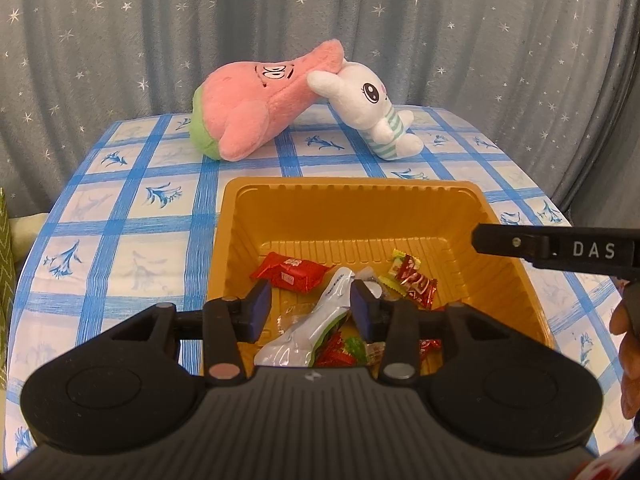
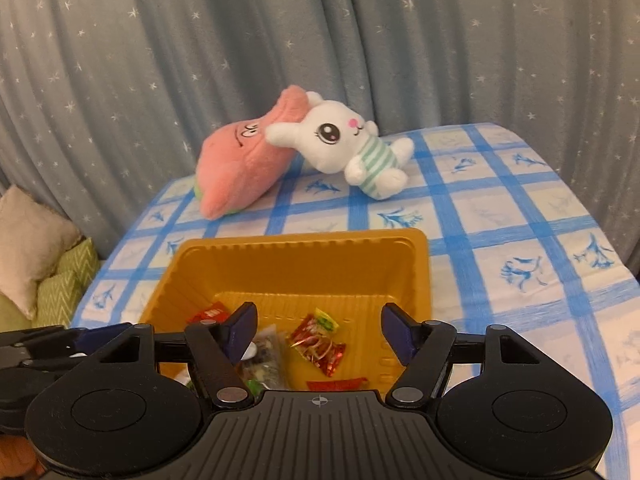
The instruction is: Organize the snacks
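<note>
**Both grippers over the snack tray**

From the left wrist, we see our left gripper (image 1: 310, 306) poised just above the near part of the gold tray (image 1: 496, 216). A silver-white packet (image 1: 316, 320) stands on a slant between its blue pads (image 1: 262, 300); its upper end lies against the right pad, while a gap shows beside the left one, so we read the jaws as parted rather than pinching. Ahead of the fingers, on the tray floor, lie a red packet (image 1: 290, 276) to the left and a red-and-green wrapped sweet (image 1: 412, 284) to the right. More wrappers sit under the packet's lower end. The right gripper's black finger (image 1: 552, 248) reaches in from the right above the tray rim. Beyond the tray, a pink plush (image 1: 256, 112) and a white rabbit plush (image 1: 372, 108) lie on the blue checked cloth (image 1: 132, 200).

From the right wrist, our right gripper (image 2: 318, 332) hangs over the same tray (image 2: 416, 264), fingers spread wide with nothing in between. Below the gap lies the red-and-green sweet (image 2: 318, 344); a dark clear packet (image 2: 266, 356) sits by the left finger.
</note>
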A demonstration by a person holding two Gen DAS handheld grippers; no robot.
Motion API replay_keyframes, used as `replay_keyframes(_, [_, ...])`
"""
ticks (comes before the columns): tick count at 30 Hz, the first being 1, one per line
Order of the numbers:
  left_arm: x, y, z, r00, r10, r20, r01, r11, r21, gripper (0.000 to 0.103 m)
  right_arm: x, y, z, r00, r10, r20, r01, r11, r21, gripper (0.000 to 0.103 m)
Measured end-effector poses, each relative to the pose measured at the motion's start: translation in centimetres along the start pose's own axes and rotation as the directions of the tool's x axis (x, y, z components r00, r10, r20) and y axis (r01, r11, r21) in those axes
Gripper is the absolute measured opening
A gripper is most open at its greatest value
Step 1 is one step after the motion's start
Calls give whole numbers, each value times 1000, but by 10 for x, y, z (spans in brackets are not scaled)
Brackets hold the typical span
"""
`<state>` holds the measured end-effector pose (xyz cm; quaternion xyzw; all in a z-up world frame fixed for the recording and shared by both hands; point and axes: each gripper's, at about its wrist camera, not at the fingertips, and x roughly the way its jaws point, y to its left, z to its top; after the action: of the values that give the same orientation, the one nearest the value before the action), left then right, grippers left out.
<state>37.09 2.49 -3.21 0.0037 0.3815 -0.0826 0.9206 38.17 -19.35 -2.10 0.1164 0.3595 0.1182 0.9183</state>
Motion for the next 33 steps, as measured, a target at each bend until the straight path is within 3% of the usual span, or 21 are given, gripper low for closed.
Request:
replay_keyframes(6, [-8, -3, -3, 1000, -1, 2, 1, 1000, -10, 51, -7, -5, -8, 999, -28, -20, 28, 1000, 10, 68])
replay_keyframes(20, [-58, -20, -14, 999, 20, 38, -19, 1000, -22, 93, -52, -6, -25, 998, -52, -38, 53, 998, 32, 69])
replay_keyframes(29, [-99, -31, -27, 998, 26, 53, -23, 999, -42, 101, -95, -8, -45, 997, -70, -43, 71, 997, 40, 69])
replay_keyframes(33, [-117, -36, -36, 998, 27, 56, -24, 998, -55, 103, -113, -10, -54, 997, -73, -41, 75, 996, 50, 75])
